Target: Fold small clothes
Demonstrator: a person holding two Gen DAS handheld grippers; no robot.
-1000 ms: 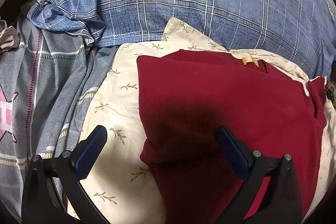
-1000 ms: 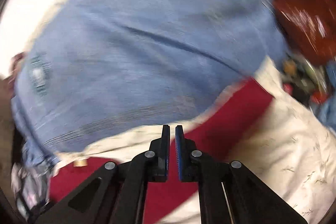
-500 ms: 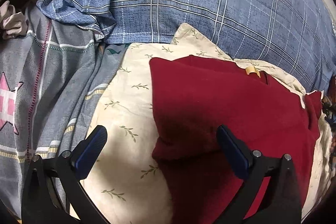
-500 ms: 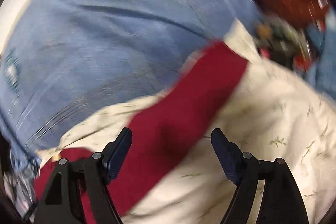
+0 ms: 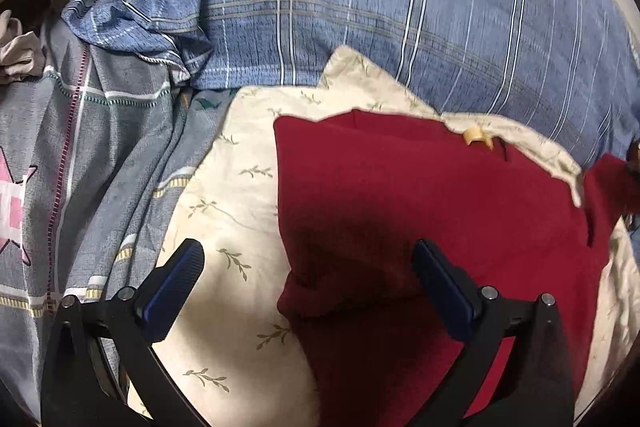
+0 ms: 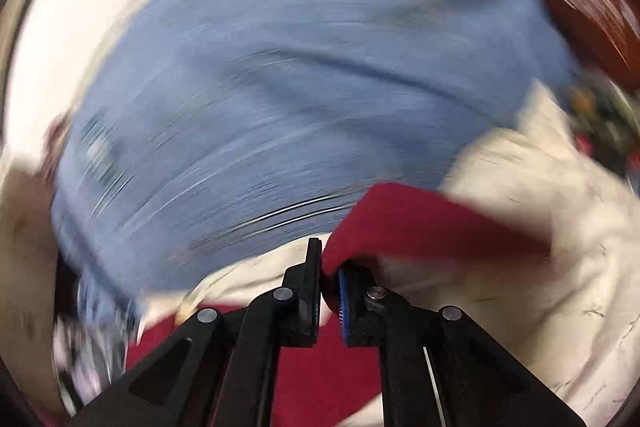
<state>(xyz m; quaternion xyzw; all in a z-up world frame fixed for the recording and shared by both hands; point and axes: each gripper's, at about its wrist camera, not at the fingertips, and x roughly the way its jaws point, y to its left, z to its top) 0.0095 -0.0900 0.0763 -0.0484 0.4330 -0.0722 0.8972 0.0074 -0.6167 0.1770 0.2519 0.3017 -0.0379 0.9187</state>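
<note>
Soft, light red garment (image 5: 440,195) drapes limply; right tongs (image 6: 329,287) pinch its far-right edge, left tongs (image 5: 308,283) gape over its near-left hem.

The bed (image 5: 92,163) is covered by a grey patterned sheet. On it lies a cream leaf-print cloth (image 5: 236,211), with the red garment (image 5: 420,195) spread on that. A blue plaid pillow (image 5: 360,7) sits behind, touching the cream cloth's far edge.
</note>
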